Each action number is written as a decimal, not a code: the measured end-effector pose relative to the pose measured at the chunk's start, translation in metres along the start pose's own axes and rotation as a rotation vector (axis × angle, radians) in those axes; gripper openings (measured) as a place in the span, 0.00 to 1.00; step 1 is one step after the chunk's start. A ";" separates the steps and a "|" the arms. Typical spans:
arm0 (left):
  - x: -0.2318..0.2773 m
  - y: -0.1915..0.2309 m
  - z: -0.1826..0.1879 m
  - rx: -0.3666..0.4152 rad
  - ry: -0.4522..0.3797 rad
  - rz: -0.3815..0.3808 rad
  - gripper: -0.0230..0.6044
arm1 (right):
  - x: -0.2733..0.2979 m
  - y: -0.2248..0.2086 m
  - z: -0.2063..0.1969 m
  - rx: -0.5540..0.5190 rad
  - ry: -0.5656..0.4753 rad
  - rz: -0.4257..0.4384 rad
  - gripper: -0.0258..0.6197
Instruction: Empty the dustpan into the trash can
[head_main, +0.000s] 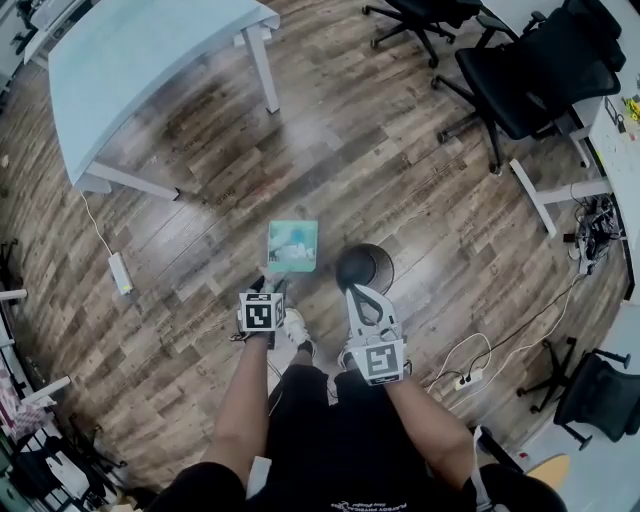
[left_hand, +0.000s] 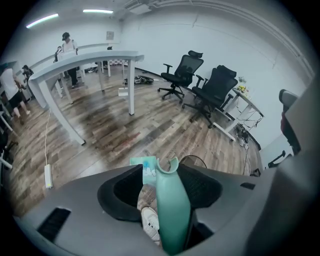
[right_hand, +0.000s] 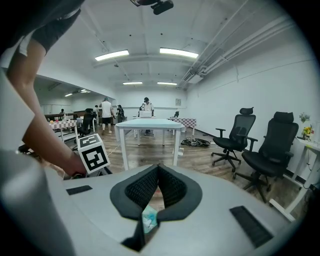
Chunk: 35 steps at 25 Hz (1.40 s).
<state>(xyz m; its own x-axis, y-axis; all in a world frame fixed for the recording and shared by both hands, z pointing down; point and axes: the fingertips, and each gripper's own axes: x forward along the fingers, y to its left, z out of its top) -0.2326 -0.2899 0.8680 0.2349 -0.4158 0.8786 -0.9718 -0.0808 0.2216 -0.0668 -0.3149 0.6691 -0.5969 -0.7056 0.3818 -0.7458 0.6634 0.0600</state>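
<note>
Nearest in, the left gripper (head_main: 268, 288) points steeply down just in front of the person's white shoe (head_main: 296, 325). Its fingers (left_hand: 125, 192) stand wide apart. The dustpan's teal handle (left_hand: 171, 200) rises right between them, close against the right-hand pad, well off the left-hand one, so there's no squeeze on it.

Beside it is the right gripper (head_main: 355, 293), held lower-angled, its marker cube facing up. In the right gripper view its fingers (right_hand: 172, 187) meet at the tips, closed on nothing. A sliver of teal shows through the gap below them.

Now the dustpan (head_main: 292, 245) itself: the pan sits down at the wooden floor (head_main: 200, 210), just ahead of the left gripper. Pale and blue patches show inside, and what they are can't be made out.

Just right of the pan is the trash can (head_main: 362, 268), round and black, with the right gripper's tips over its near edge. Pan and can are close, side by side.

Off to the left lies a white power strip (head_main: 120, 272) with its cable trailing.

Further out, a pale desk (head_main: 150, 60) stands at the far left, and black office chairs (head_main: 540, 70) at the far right.
</note>
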 end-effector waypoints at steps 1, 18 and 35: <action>0.003 0.000 -0.001 -0.004 0.011 -0.007 0.42 | 0.001 0.000 -0.003 -0.003 0.005 0.001 0.08; 0.025 -0.001 -0.009 -0.143 0.093 -0.049 0.30 | -0.009 -0.001 -0.015 0.021 0.026 -0.023 0.08; 0.012 0.003 -0.046 0.055 0.079 0.156 0.19 | -0.050 -0.028 -0.027 0.041 0.005 -0.077 0.08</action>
<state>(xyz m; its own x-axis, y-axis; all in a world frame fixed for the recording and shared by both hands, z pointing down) -0.2314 -0.2535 0.8990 0.0803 -0.3546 0.9316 -0.9957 -0.0712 0.0587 -0.0084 -0.2912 0.6728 -0.5356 -0.7532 0.3818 -0.8013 0.5961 0.0518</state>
